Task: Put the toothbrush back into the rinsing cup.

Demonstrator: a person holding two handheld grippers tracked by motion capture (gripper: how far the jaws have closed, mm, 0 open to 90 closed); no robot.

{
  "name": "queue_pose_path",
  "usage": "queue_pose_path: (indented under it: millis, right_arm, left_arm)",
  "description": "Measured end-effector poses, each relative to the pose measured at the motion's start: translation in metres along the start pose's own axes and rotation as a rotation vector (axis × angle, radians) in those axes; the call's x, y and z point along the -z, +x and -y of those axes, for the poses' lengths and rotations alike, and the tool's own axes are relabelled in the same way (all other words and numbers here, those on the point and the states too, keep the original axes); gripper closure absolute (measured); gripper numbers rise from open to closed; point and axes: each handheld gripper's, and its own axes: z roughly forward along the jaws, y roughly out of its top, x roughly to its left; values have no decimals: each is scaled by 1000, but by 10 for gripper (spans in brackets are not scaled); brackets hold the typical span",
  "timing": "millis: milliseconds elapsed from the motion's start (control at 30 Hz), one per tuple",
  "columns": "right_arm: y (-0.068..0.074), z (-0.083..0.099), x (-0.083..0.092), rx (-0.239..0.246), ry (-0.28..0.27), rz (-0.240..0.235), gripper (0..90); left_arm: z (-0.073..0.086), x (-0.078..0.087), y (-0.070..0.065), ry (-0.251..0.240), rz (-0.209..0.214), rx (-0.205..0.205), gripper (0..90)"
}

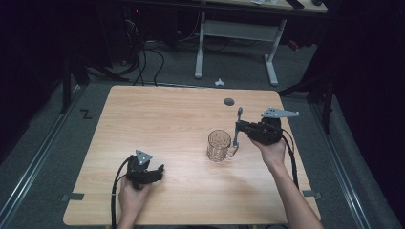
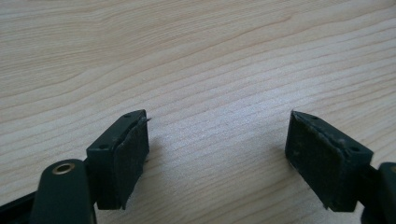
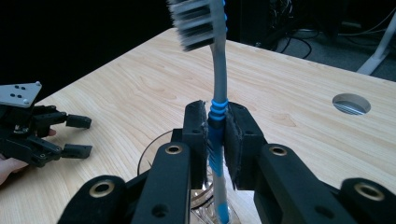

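From above, the right tongs [image 1: 237, 128] hold a toothbrush [image 1: 237, 125] upright, its low end by the rim of the glass mug [image 1: 219, 145] on the table [image 1: 167, 124]. The left tongs [image 2: 217, 154], spread wide, hold nothing and sit well left of the mug. Up close, the right tongs pinch the toothbrush's blue grip just above the mug; a tilt could knock the mug over.

The left gripper [image 2: 217, 140] hangs just above the bare wooden table [image 2: 196, 60], jaws spread wide.

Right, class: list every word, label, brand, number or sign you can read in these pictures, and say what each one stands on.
None can be read.
Floor left of the table: a black "Z"-shaped mark, perhaps only tape.
Toothbrush, glass mug, both grippers: no print visible.
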Motion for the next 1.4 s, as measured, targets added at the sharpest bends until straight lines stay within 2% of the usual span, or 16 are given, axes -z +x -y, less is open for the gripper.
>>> queue_pose_path:
  millis: [1400]
  right_arm:
    - [-3, 16, -3, 0, 49, 20, 796]
  left_arm:
    - [0, 0, 0, 1, 0, -1, 221]
